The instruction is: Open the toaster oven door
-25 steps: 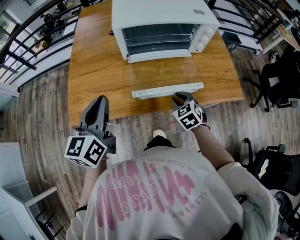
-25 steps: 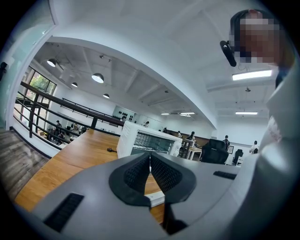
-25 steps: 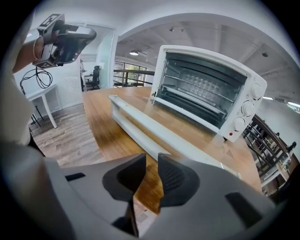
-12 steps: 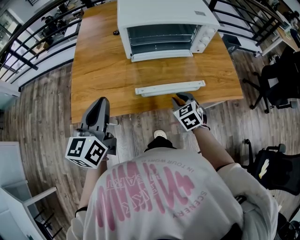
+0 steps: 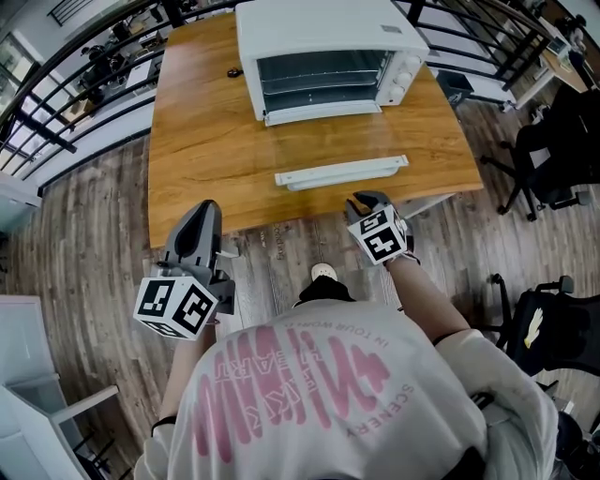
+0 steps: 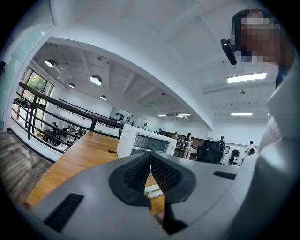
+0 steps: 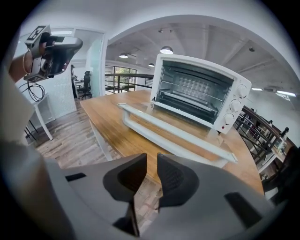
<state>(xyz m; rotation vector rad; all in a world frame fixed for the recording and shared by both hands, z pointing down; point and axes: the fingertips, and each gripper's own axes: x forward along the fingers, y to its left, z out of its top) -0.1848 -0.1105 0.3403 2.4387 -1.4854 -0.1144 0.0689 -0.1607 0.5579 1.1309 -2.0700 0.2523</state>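
**Wooden bench, oven door down flat**

The bench (image 5: 197,141) stands on a plank floor (image 5: 84,234) beside black railings (image 5: 56,103). The white oven (image 5: 319,28) sits at the far end, its glass door (image 5: 342,172) dropped open, level over the bench. My left gripper (image 5: 204,214) hangs off the near edge, fingers (image 6: 133,173) clenched on nothing. My right gripper (image 5: 366,201) hovers near the door's front edge, clear of it. Its fingers (image 7: 174,180) are slightly apart, have just been closing, and are empty.

The toaster oven (image 5: 323,28) is gleaming white on the table (image 5: 202,159) — which is showing warm orange-brown wood grain.
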